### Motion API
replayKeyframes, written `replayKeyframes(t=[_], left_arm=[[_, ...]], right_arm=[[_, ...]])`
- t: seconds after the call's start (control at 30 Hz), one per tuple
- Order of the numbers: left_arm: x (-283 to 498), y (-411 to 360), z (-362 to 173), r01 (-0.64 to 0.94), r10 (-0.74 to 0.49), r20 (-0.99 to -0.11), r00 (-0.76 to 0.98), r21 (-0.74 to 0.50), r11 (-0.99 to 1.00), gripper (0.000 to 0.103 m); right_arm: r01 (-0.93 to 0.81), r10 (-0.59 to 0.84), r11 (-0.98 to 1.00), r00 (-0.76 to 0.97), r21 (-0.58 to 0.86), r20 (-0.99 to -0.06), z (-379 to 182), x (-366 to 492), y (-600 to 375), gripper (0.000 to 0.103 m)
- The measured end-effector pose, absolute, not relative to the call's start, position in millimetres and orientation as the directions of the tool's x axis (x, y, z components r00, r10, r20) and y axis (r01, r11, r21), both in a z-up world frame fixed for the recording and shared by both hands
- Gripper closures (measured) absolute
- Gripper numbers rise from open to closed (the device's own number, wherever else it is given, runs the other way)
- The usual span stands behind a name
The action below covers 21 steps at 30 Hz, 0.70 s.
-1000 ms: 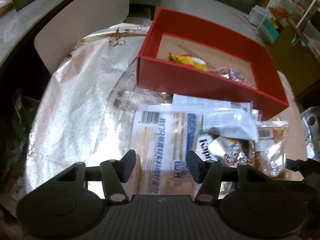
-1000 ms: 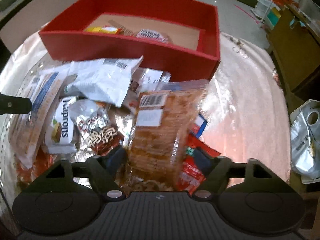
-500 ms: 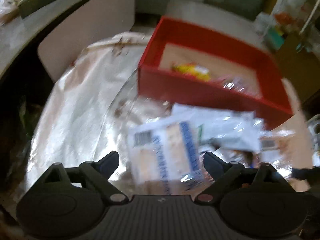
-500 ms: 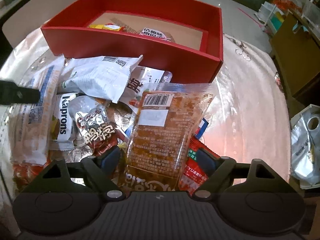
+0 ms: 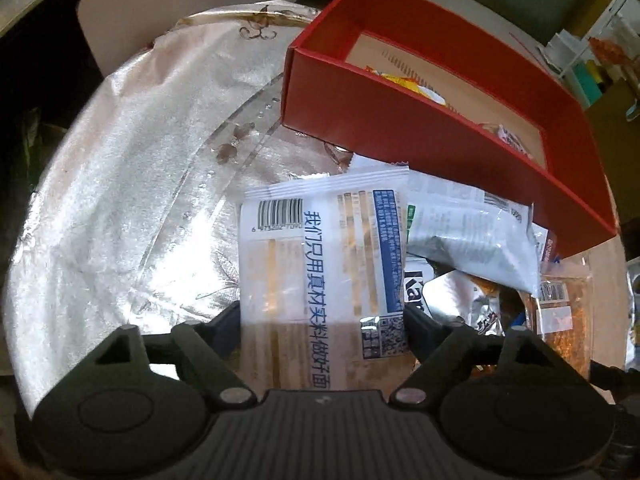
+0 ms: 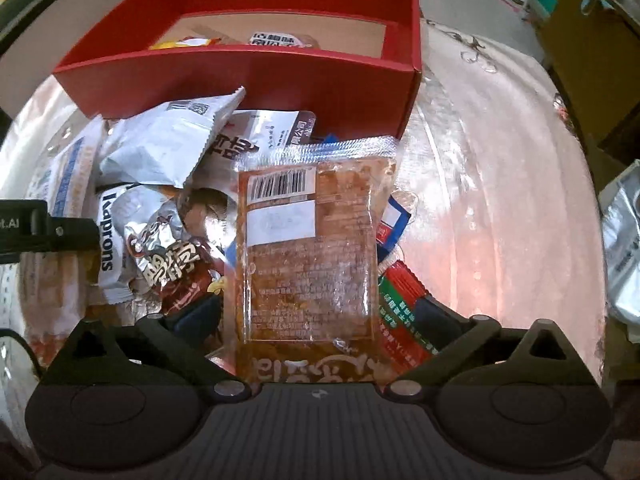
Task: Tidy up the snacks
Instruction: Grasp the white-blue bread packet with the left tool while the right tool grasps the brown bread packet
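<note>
A red box [image 5: 400, 128] stands at the back of the table with a few snacks inside. In front of it lies a heap of snack packets. My left gripper [image 5: 320, 320] points down over a white-and-tan packet with blue writing [image 5: 320, 256]. Its jaws are closing, one finger at each long edge of the packet, and no squeeze shows. My right gripper [image 6: 316, 316] straddles a clear packet of orange snack [image 6: 308, 248]. Its jaws are opening, with a gap on both sides of the packet. The red box [image 6: 240, 80] also fills the back of the right wrist view.
A white bag [image 6: 168, 144], a Kaprons packet [image 6: 108, 240], a silver-brown packet [image 6: 172, 264] and a red-green packet [image 6: 400, 320] crowd the orange one. Part of the left gripper [image 6: 40, 228] juts in from the left. A white chair back [image 5: 180, 8] stands behind the shiny tablecloth [image 5: 120, 200].
The left jaws spread wide, then narrowed around the white-and-tan packet as the gripper sank toward it. The right jaws widened off the orange packet, which now lies flat between them.
</note>
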<state>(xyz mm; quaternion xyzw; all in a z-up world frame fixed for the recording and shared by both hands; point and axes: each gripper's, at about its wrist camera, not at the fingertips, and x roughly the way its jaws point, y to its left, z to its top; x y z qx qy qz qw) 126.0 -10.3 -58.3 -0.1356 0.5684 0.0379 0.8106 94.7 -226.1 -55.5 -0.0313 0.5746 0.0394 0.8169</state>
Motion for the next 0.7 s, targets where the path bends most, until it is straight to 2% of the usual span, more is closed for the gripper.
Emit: replayKeyframes(t=[0.07,0.13,0.2,0.37,0.57,0.7], left_arm=[[125.4,-9.9,-57.1,-0.213,-0.092,-0.932,0.350,-0.175,0.961,0.030],[122.5,-11.3,-56.1,-0.208,-0.088,-0.932,0.351,-0.169,0.963,0.031],[122.2,-11.5,-54.1,-0.204,-0.084,-0.932,0.352,-0.164,0.965,0.032],[121.0,-13.6,-51.0,-0.175,-0.104,-0.933,0.345,-0.173,0.969,0.034],[116.2,-3.9,-42.2,-0.165,-0.138,-0.927,0.348,-0.206,0.965,0.035],[111.5,8.3,-30.3,-0.170,-0.166,-0.916,0.366,-0.242,0.955,0.035]], right_arm=[[-0.102,0.031,0.995,0.352,-0.006,-0.935,-54.3,93.1,-227.2,0.001],[-0.116,0.000,0.992,0.376,-0.047,-0.927,-51.1,91.7,-226.4,0.007],[-0.127,-0.010,0.990,0.399,-0.066,-0.917,-45.7,90.1,-224.9,0.026],[-0.114,0.026,0.993,0.412,-0.024,-0.911,-34.7,88.5,-231.5,0.040],[-0.098,0.030,0.995,0.397,-0.010,-0.917,-38.0,86.2,-244.0,0.040],[-0.096,0.088,0.994,0.425,0.052,-0.901,-25.6,81.9,-247.2,0.042]])
